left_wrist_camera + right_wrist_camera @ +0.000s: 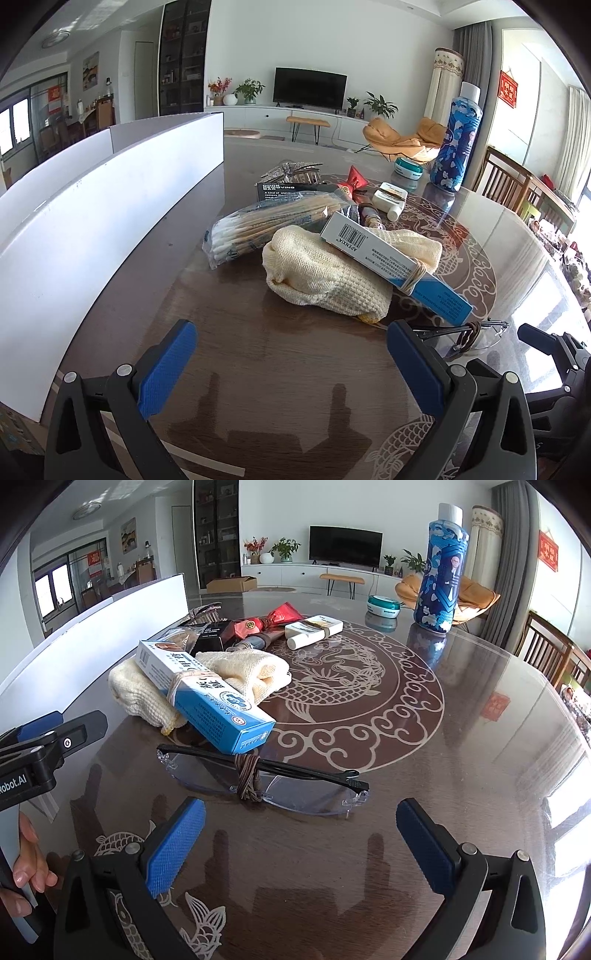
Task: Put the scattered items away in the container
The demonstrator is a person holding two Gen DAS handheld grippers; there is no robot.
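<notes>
Scattered items lie in a pile on the table: a bag of cotton swabs [266, 225], a cream knitted cloth [325, 273] and a blue and white carton [207, 694] resting on the cloth. Clear glasses [258, 775], tied with a brown band, lie just beyond my right gripper [301, 808], which is open and empty. My left gripper [291, 332] is also open, with bare table between its fingers, short of the cloth. The white container [110, 206] stands to the left of the pile; its inside is hidden.
Farther back are a black box [280, 190], a red packet [284, 614], a small white box with a bottle [314, 629], a teal jar [384, 605] and a tall blue bottle [441, 576]. A hand [26, 867] holds the left gripper. Wooden chairs [517, 184] stand on the right.
</notes>
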